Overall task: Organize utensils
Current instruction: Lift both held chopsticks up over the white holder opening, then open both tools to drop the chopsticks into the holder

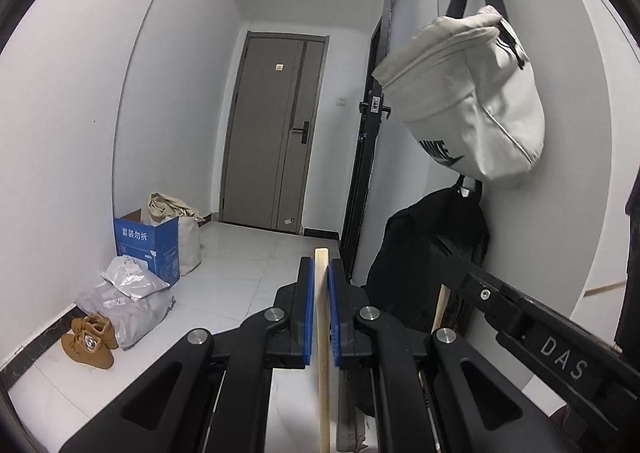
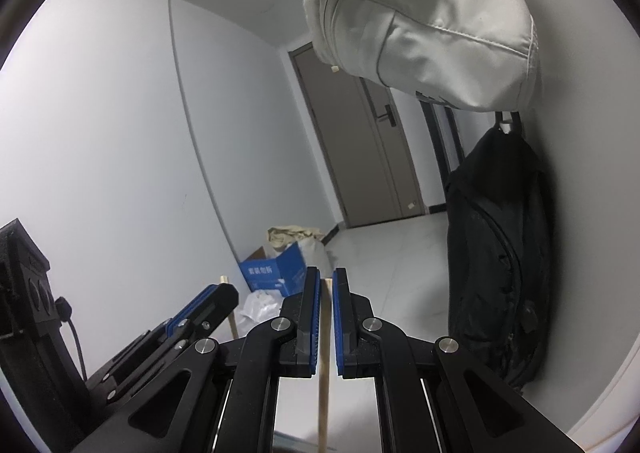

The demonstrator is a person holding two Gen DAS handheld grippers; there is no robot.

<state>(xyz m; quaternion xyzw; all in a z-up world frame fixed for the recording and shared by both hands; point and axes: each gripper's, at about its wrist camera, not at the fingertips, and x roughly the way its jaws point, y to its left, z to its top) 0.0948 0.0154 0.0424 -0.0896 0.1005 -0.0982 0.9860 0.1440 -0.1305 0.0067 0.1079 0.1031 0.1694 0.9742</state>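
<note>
Task status: early to mid stage, judged from the views; no utensil holder, drawer or table visible, so placement outstanding. Left gripper [image 1: 320,293] pinched on a pale wooden stick [image 1: 322,333], flat-sided, plain, square-cut at the top, standing upright between the blue pads [image 1: 306,313]. Right gripper [image 2: 326,313] likewise clamped on a thinner wooden stick [image 2: 325,353], upright. Both held in the air in a hallway, near a hanging beige bag [image 1: 468,93] and black backpack [image 2: 496,253]. Destination not in view.
</note>
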